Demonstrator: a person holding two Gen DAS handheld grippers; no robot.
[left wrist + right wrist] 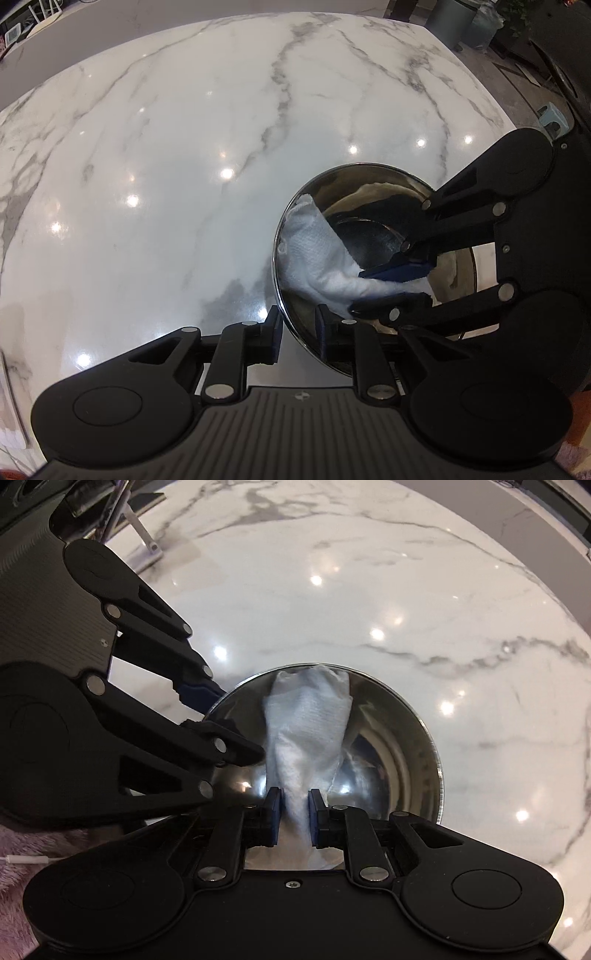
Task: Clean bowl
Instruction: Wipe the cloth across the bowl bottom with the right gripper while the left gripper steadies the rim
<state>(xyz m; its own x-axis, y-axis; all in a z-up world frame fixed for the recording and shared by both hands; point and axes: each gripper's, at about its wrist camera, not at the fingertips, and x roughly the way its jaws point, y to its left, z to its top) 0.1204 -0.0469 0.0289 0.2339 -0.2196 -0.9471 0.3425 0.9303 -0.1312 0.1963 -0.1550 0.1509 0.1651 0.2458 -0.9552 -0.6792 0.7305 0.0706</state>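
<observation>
A shiny steel bowl (pixel 328 182) stands on the white marble table (pixel 184 166). My left gripper (pixel 298 332) straddles the bowl's near rim, one finger outside and one inside, shut on it. My right gripper (pixel 388 286) reaches in from the right, shut on a crumpled white cloth (pixel 314 247) that lies against the bowl's inner left wall. In the right wrist view the cloth (pixel 306 720) fans out from my right gripper (pixel 295 812) up to the far rim of the bowl (pixel 424 734). My left gripper (pixel 236 723) clamps the rim on the left there.
The marble table (pixel 406 590) spreads wide around the bowl, with its far edge and right corner in the left wrist view. Grey bins (pixel 448 18) stand on the floor beyond. A metal stand leg (pixel 147 542) rests on the table; pink fluffy fabric (pixel 14 849) is at the lower left.
</observation>
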